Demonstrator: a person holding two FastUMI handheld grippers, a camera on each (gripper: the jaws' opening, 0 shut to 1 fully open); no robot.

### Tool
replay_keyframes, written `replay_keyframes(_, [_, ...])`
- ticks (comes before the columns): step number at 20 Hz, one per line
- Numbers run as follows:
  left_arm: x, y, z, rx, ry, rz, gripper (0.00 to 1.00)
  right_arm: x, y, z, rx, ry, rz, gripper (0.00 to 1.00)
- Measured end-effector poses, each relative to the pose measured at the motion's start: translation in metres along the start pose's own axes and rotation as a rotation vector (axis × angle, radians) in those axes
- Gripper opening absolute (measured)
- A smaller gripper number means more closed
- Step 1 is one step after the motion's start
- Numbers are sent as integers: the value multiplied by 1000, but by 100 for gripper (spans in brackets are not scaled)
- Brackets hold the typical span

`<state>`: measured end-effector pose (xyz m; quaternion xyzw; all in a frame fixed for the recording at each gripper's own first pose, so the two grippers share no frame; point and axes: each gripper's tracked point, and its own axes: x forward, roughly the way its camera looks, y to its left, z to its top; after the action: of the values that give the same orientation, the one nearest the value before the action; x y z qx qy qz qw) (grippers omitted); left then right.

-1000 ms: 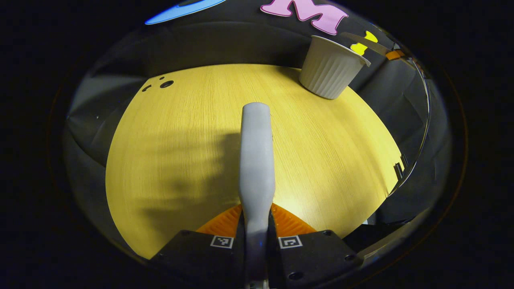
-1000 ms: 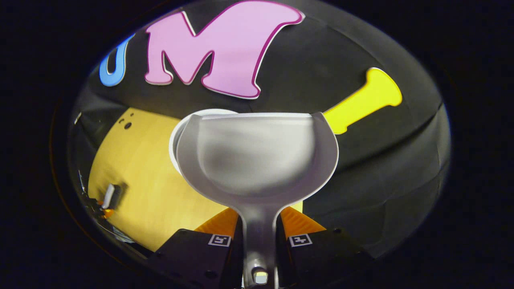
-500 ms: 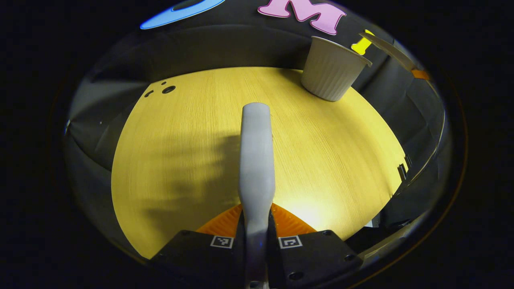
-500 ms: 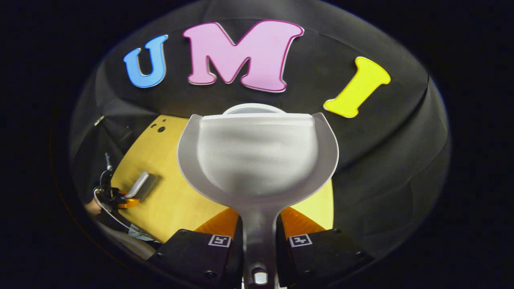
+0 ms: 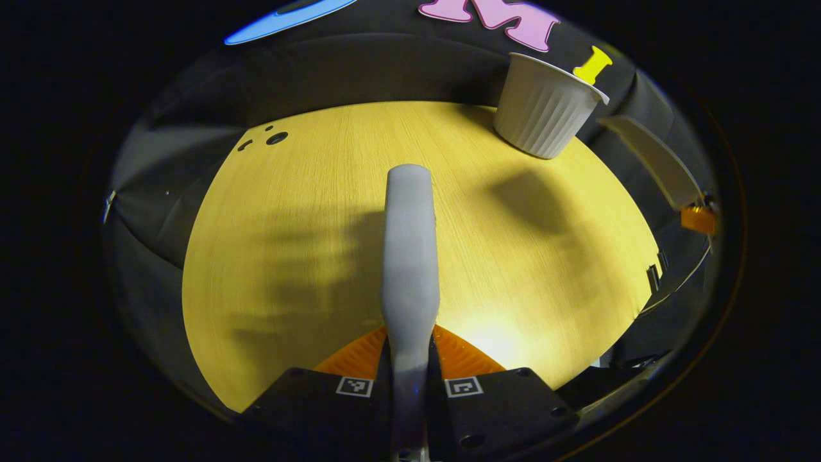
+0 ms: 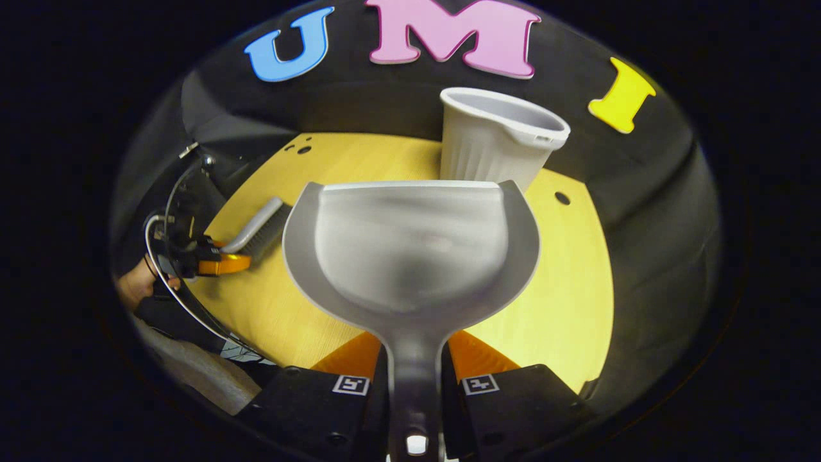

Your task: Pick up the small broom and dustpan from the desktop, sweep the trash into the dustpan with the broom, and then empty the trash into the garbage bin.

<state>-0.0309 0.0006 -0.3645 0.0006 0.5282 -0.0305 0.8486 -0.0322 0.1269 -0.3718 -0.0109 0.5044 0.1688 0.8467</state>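
Note:
My left gripper [image 5: 410, 380] is shut on the grey handle of the small broom [image 5: 410, 256], which points out over the yellow desktop [image 5: 288, 256]. The white ribbed garbage bin [image 5: 548, 106] stands upright at the far right of the desk. In the right gripper view, my right gripper [image 6: 414, 385] is shut on the handle of the grey dustpan [image 6: 410, 250]. The pan is held roughly level, its bowl looks bare, and the bin [image 6: 494, 144] stands just beyond its lip. The left gripper [image 6: 215, 263] with the broom [image 6: 256, 228] is at the left. The dustpan [image 5: 654, 160] appears edge-on at the right in the left gripper view.
Small round holes mark the desktop's far left corner [image 5: 276, 138] and a spot right of the bin [image 6: 562, 198]. A hand [image 6: 138, 289] and a cable [image 6: 160, 256] sit behind the left gripper. Black cloth walls close in around the desk's edges.
The right gripper has drawn the dustpan back from over the bin and lowered it, so the bin now stands clear beyond the pan's lip. The left gripper and broom have barely shifted.

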Motion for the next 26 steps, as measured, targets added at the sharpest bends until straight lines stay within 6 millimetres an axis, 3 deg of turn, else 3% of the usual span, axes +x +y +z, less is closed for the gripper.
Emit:
replay_keyframes(3, [8,1,2,14,8,15,27,37,11,-24,-5,32,-8,37])
replay_keyframes(7, [18,5,-2,21,27,30,27,82,31,-29,-15,35,-11,37])
replay_keyframes(10, [25,4,-2,30,44,35,27,103,38,-35,-12,67,-23,37])
replay_keyframes(15, [36,8,2,42,63,42,24,117,44,-41,6,109,-38,37])
replay_keyframes(21, [39,6,5,88,75,57,31,124,48,-51,54,144,-29,39])
replay_keyframes(22, [39,4,3,91,83,57,29,124,48,-52,49,146,-28,34])
replay_keyframes(25, [42,3,4,95,86,52,31,123,47,-50,49,141,-30,45])
replay_keyframes(26, [41,3,6,105,76,49,31,122,48,-49,57,136,-26,40])
